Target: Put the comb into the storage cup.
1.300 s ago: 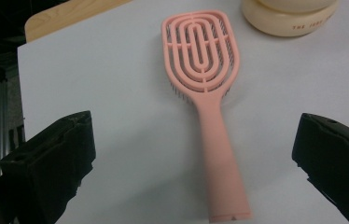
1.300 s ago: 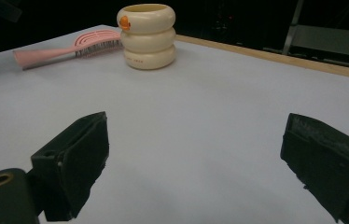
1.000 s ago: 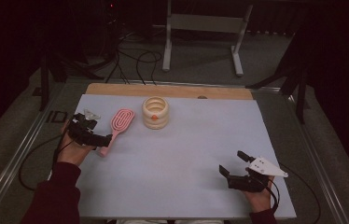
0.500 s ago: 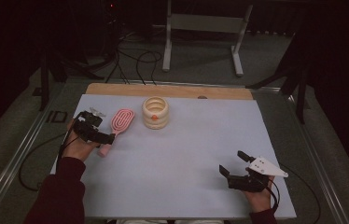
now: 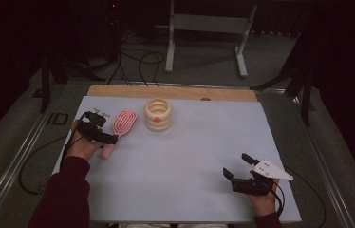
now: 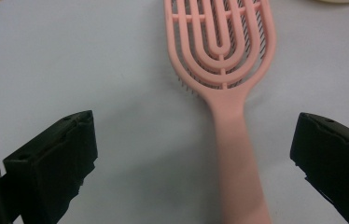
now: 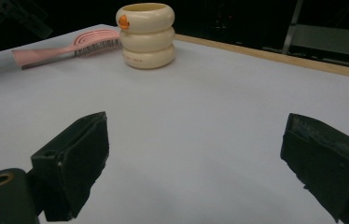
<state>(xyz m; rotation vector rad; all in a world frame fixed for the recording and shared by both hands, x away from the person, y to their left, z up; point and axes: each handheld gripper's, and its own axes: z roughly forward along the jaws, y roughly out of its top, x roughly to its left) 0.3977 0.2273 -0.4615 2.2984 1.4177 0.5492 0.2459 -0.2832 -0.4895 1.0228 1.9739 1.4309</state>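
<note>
Hovering over the pink brush (image 6: 231, 154) handle, the left gripper (image 6: 193, 154) spreads wide; the right gripper (image 5: 242, 172), likewise wide, rests apart.

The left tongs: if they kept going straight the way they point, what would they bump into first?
Most likely the pink hairbrush: its handle lies between the open left tongs, the head just ahead. How far above it they are is unclear.
</note>
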